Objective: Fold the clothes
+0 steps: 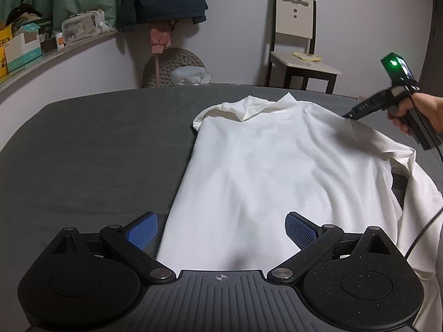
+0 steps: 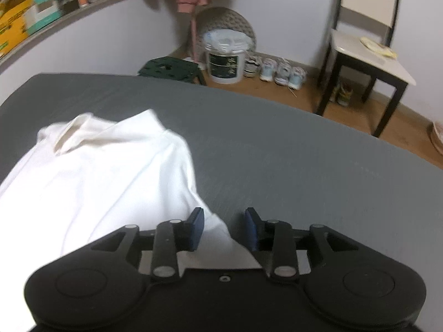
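On the yellow box [image 1: 5, 52] at the left end of the shelf [image 1: 69, 48], only the cut-off letters "ERON" can be read; nothing else is legible.

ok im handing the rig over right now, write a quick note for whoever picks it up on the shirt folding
Left hand-held gripper: open, empty, hovering over the near hem of the white shirt.
Right hand-held gripper: jaws apart, pads not pressing; the shirt's right edge lies between and under them. Nothing gripped.
Shirt: flat on the grey bed, collar at the far end.
Done: the left side looks folded in, giving a straight left edge.
Left: the right side is still loose and bunched, with fabric spilling toward the bed's edge; fold it in, then probably fold hem up to collar.
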`<control>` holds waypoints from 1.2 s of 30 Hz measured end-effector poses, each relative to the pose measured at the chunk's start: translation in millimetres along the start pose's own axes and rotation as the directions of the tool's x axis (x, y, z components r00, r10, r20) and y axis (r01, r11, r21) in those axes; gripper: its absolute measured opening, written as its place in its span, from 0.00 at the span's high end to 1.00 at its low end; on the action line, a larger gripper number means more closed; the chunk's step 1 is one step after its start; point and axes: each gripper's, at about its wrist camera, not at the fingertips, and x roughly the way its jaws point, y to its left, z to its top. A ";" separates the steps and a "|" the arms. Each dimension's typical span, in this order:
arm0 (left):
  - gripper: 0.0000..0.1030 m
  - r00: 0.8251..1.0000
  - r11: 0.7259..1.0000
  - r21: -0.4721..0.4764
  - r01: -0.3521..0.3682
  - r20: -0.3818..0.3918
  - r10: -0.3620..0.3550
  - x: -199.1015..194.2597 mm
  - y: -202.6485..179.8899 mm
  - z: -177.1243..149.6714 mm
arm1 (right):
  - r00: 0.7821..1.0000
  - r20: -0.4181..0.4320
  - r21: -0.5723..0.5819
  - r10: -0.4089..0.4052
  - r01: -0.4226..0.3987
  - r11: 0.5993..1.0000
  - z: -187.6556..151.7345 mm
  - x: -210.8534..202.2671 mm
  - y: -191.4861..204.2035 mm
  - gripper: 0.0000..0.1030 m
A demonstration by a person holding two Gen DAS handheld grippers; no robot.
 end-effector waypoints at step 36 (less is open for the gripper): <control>0.04 0.999 0.999 0.035 -0.033 -0.021 0.034 5.4 -1.2 -4.1 | 0.992 0.120 -0.241 0.048 -0.018 0.970 -29.2 14.9 28.8 0.88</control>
